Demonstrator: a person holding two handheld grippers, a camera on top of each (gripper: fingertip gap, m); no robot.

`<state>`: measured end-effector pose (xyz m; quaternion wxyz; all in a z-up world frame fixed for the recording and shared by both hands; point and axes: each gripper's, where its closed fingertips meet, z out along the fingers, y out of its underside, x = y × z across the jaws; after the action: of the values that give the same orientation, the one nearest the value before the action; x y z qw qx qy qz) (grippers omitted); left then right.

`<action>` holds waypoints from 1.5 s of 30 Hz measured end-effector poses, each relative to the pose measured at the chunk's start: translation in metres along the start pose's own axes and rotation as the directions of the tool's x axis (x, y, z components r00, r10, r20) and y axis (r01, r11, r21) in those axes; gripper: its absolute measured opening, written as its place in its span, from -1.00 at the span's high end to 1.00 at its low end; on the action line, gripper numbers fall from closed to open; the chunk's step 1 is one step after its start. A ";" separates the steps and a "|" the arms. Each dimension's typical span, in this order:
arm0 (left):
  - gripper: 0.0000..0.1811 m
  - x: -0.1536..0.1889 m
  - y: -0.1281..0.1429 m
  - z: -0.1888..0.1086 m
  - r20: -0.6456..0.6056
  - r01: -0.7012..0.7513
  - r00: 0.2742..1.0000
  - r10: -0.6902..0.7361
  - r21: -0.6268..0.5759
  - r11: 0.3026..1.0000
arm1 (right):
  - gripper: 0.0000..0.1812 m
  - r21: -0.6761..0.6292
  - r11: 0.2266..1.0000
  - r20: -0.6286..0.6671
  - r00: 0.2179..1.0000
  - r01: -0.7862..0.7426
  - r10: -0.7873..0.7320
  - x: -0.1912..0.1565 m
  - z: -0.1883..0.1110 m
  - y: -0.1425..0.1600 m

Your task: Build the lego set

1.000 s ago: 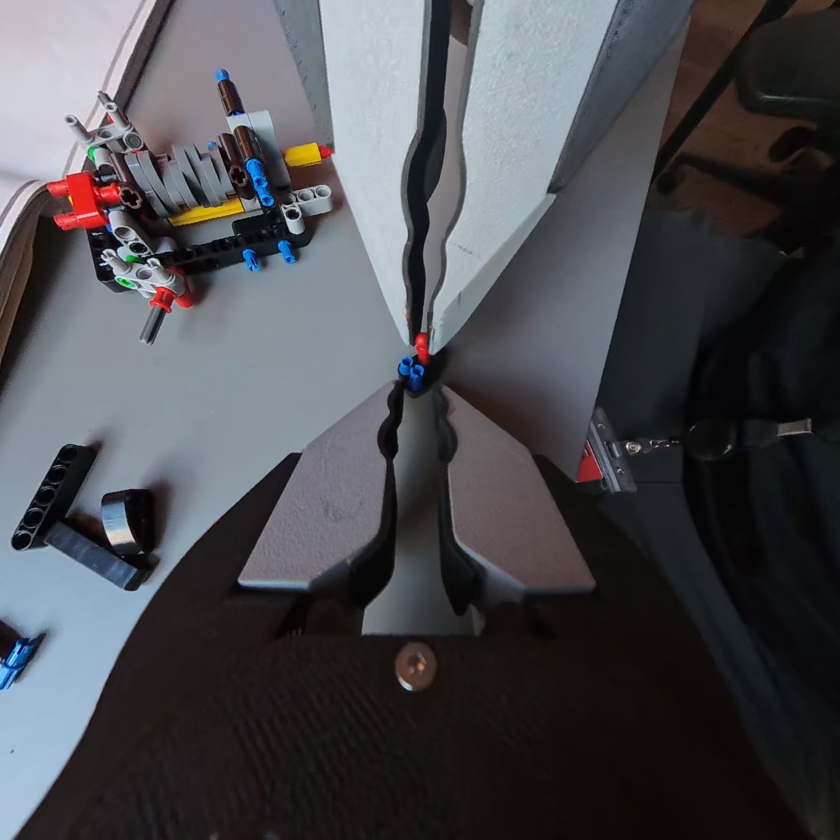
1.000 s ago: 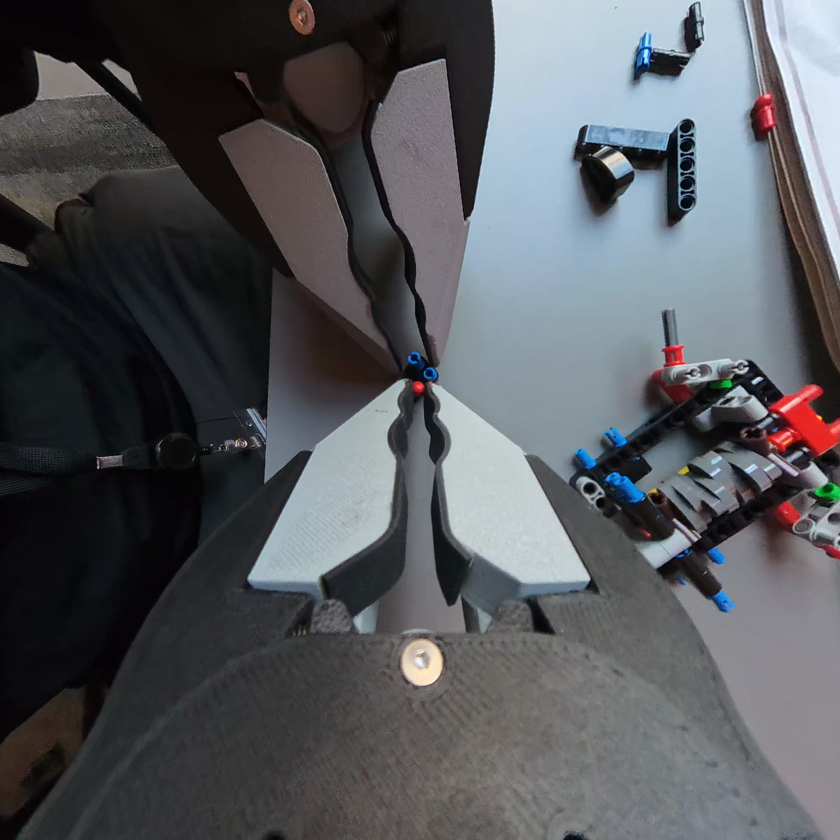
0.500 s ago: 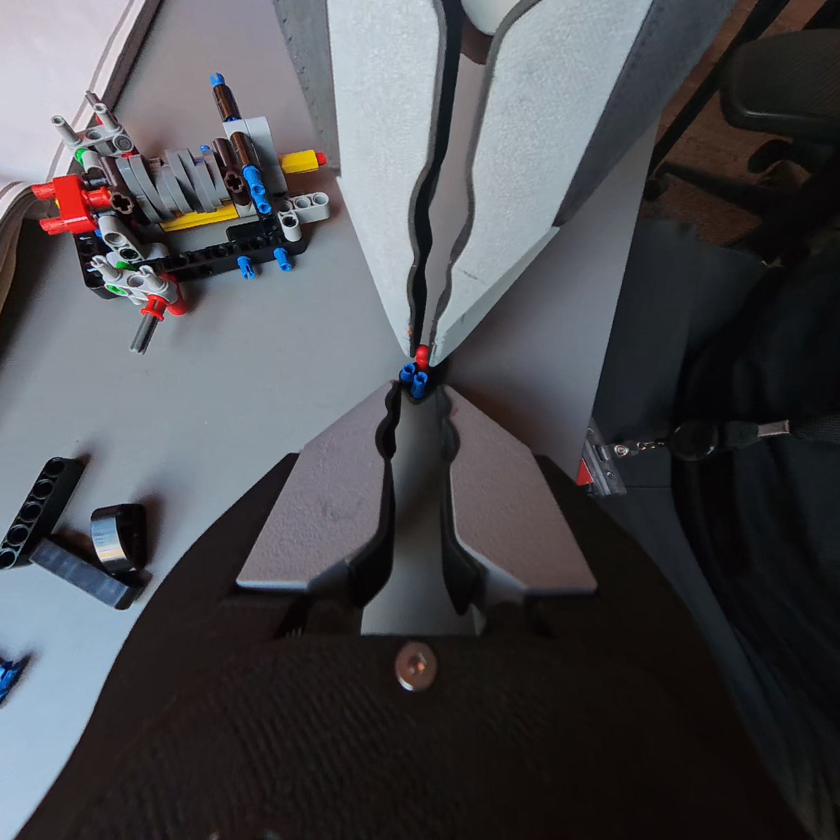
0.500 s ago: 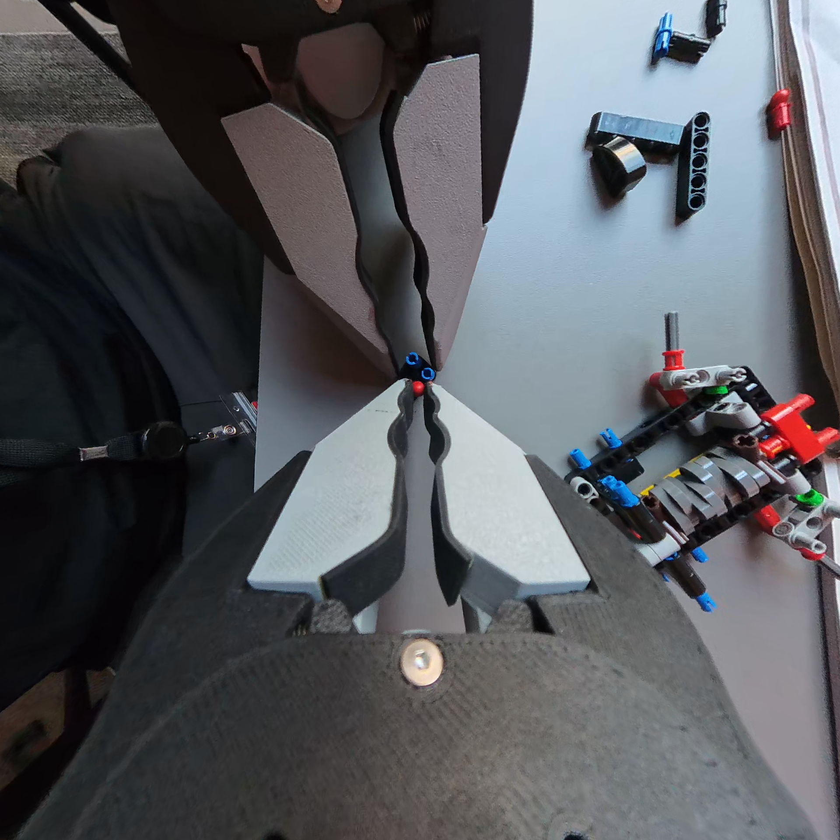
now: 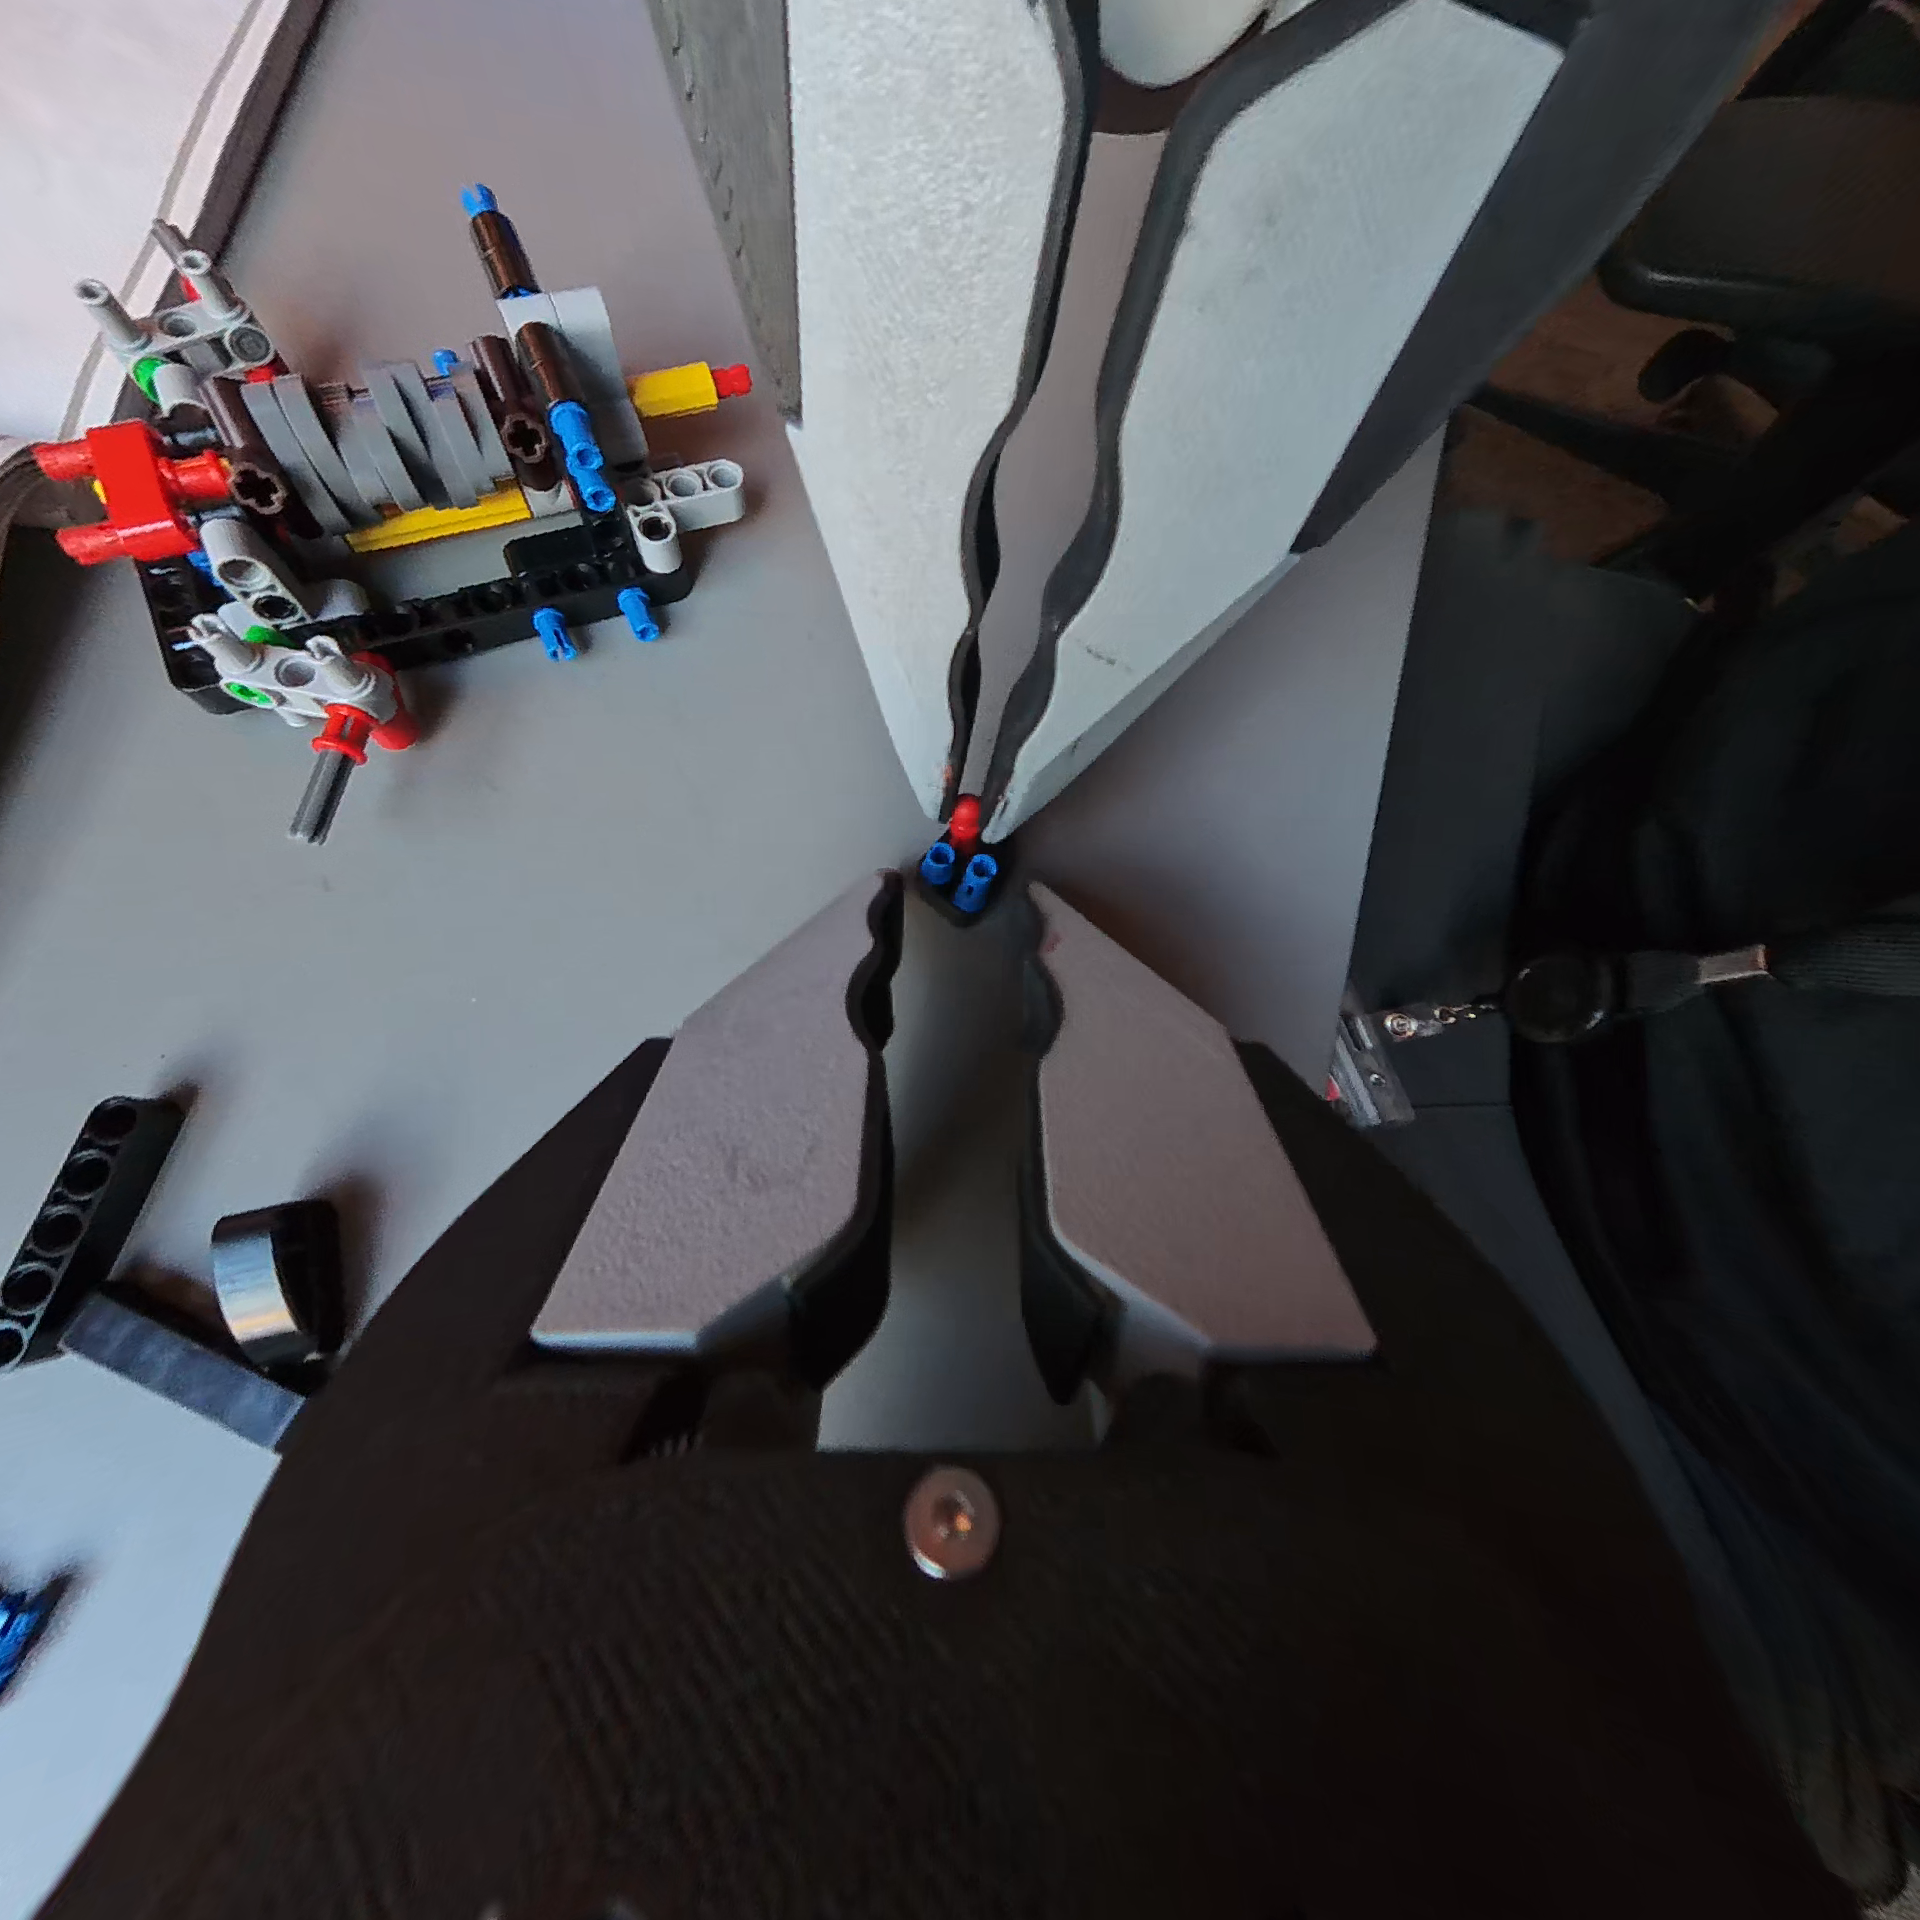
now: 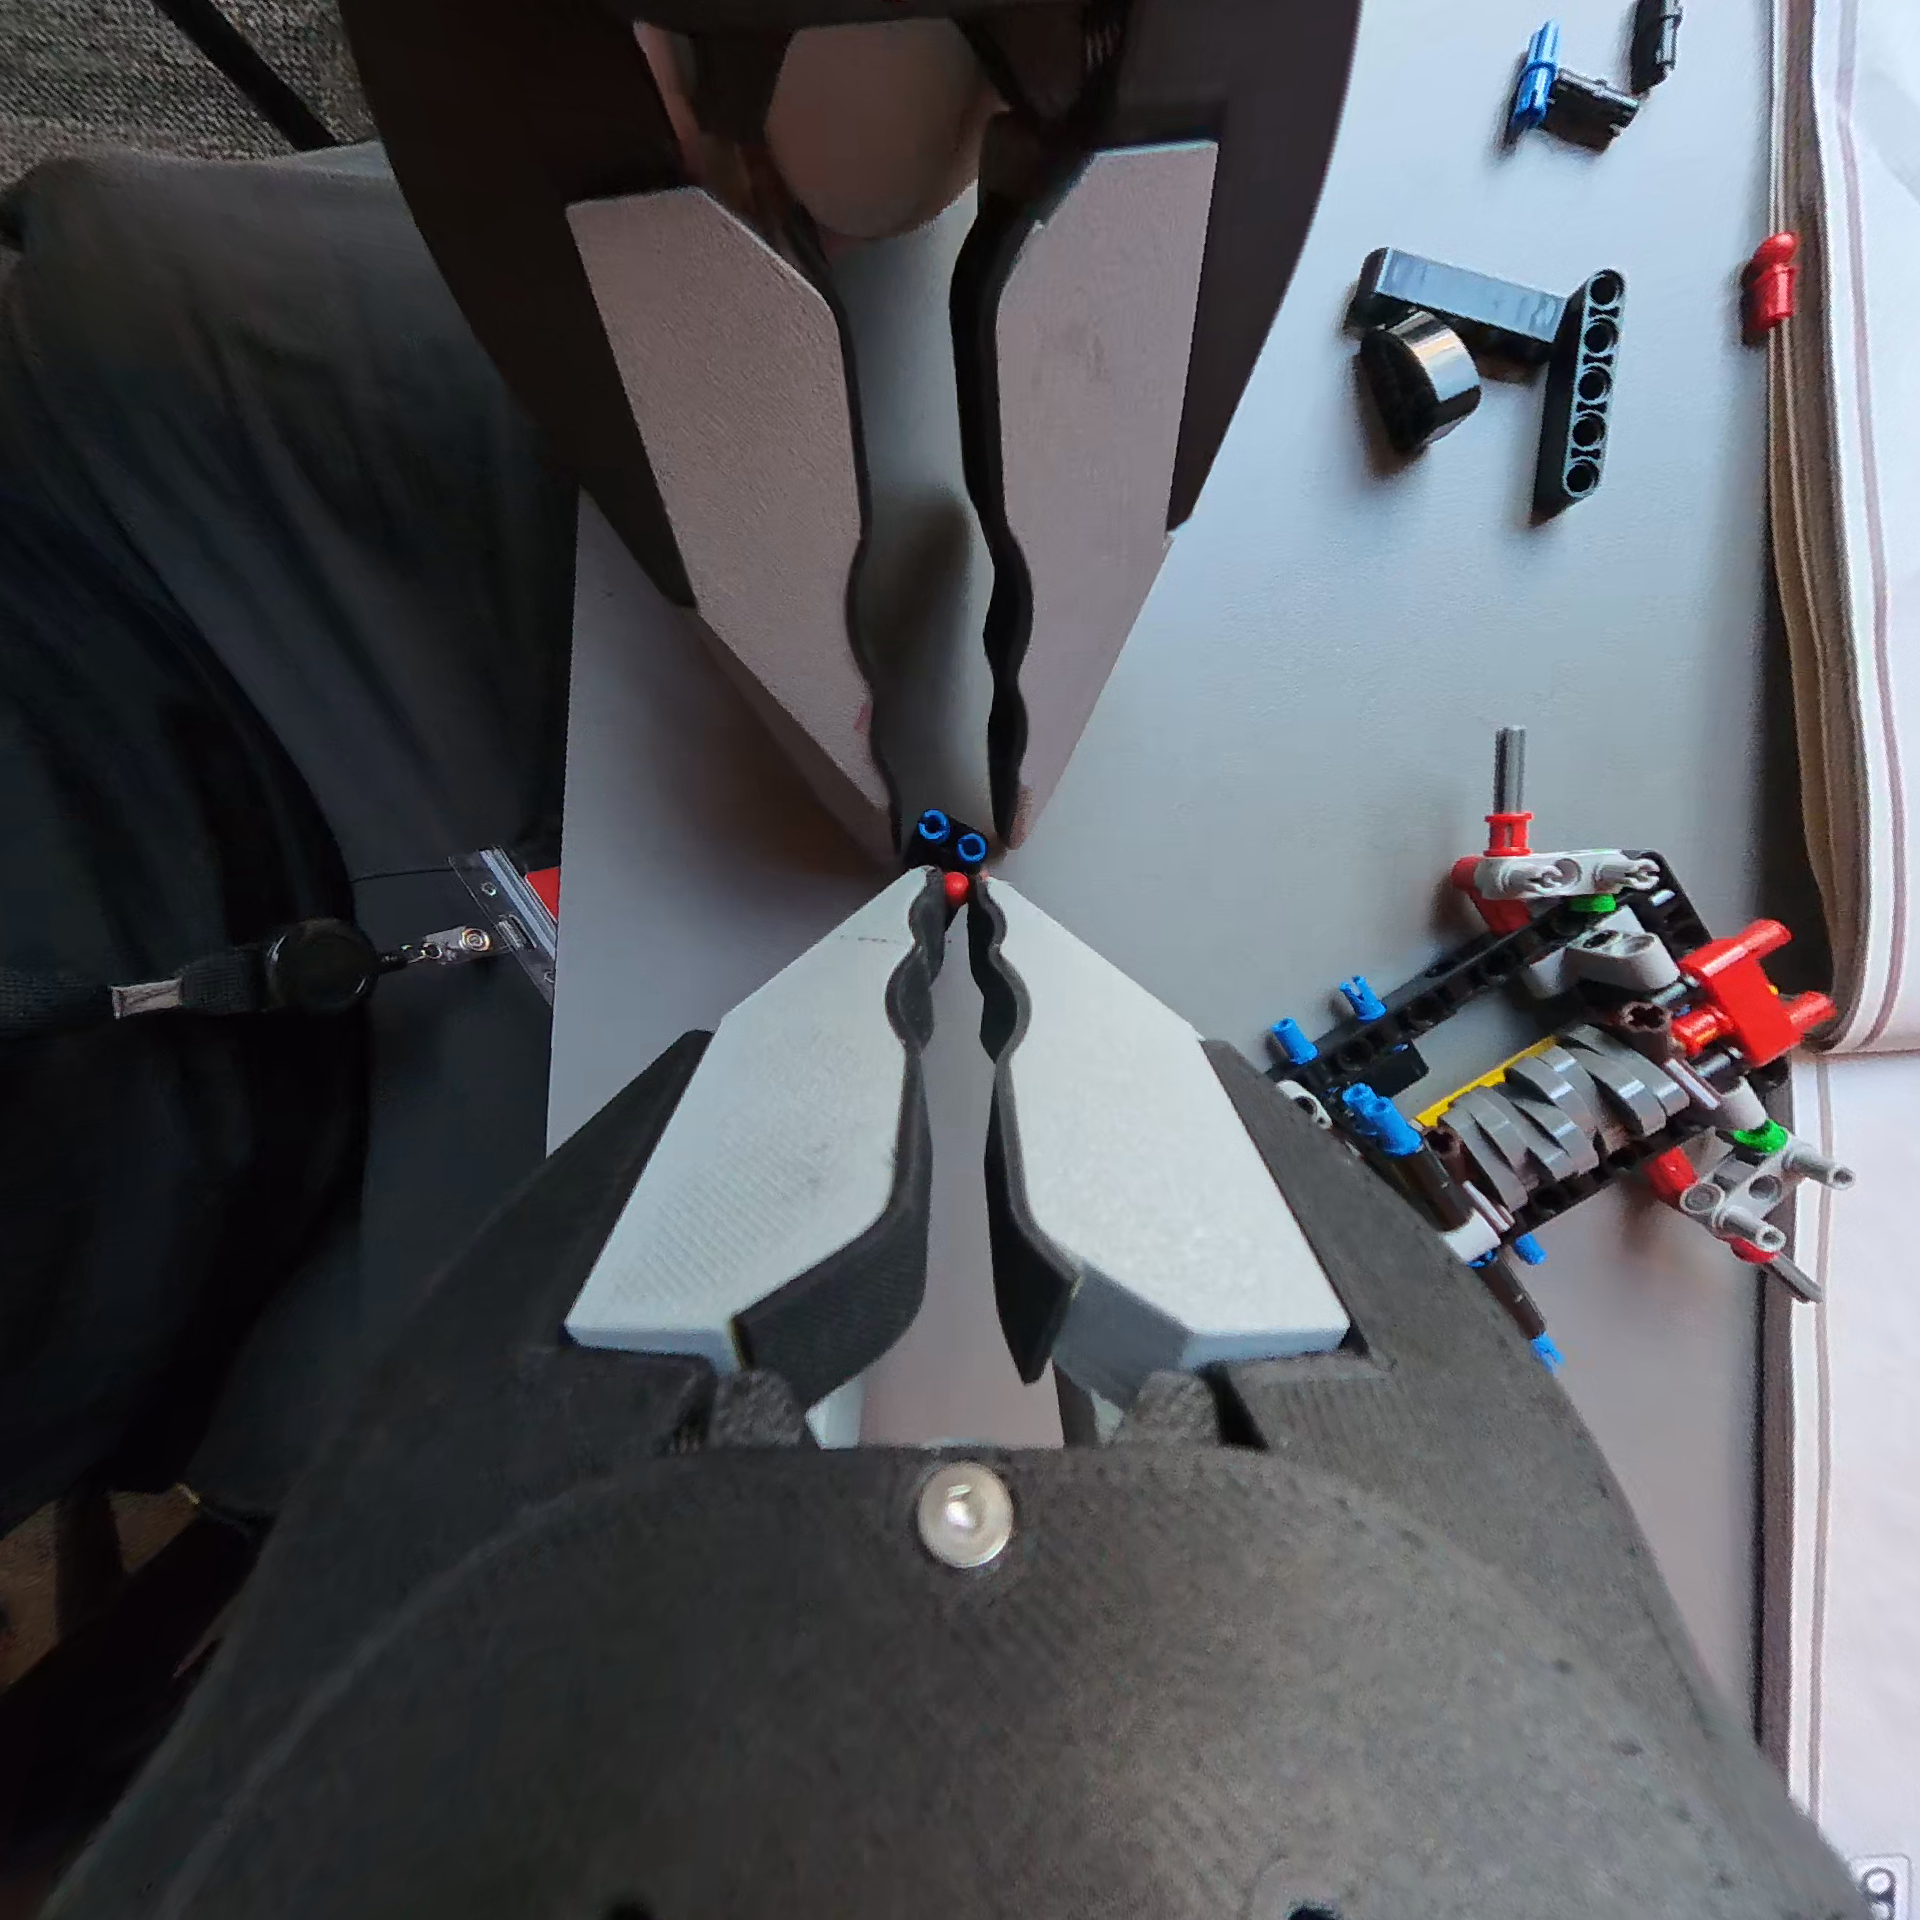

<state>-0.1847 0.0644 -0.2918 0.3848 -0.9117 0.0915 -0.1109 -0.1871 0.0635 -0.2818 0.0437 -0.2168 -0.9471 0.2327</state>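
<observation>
Lighting soft and even, slightly cool on the grey table [image 5: 582, 935]. Short soft shadows under the loose black beam [image 6: 1584, 384] and the lego assembly [image 5: 416, 499]. Bright highlight on the right gripper's screw head [image 6: 964, 1512]; mild sheen on the curved black piece [image 5: 260, 1283]. Person's dark clothing [image 6: 208, 623] underexposed, little detail. Strong wide-angle distortion: edges stretch and bend. Near gripper bodies soft; blue piece [image 5: 21, 1631] at the left edge blurred. Centre sharp

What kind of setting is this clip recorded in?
Probably an office or lab desk: a grey table with a half-built lego model, an office chair on carpet, and a seated person's badge reel.
</observation>
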 end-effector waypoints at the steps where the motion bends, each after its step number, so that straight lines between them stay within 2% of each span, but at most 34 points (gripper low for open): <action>1: 0.83 0.000 0.000 0.001 0.005 -0.010 1.000 0.010 -0.002 1.000 | 0.98 -0.002 1.000 0.000 1.000 0.002 -0.002 0.000 0.000 0.000; 9: 0.84 0.002 -0.002 0.003 -0.040 -0.024 0.999 0.024 -0.005 1.000 | 0.98 -0.009 1.000 -0.005 1.000 0.026 -0.026 -0.001 0.000 -0.001; 29: 0.84 0.001 -0.002 0.003 -0.040 0.012 0.999 -0.012 0.000 1.000 | 0.97 -0.033 0.990 -0.074 0.988 0.137 -0.139 0.001 0.001 -0.002; 45: 0.84 0.001 -0.002 0.003 -0.039 0.012 0.999 -0.012 0.000 1.000 | 0.97 -0.034 0.994 -0.024 0.995 0.100 -0.101 0.001 0.001 0.000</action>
<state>-0.1826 0.0677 -0.2925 0.3824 -0.9099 0.0933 -0.1309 -0.1878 0.0633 -0.2823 0.0641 -0.1724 -0.9599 0.2117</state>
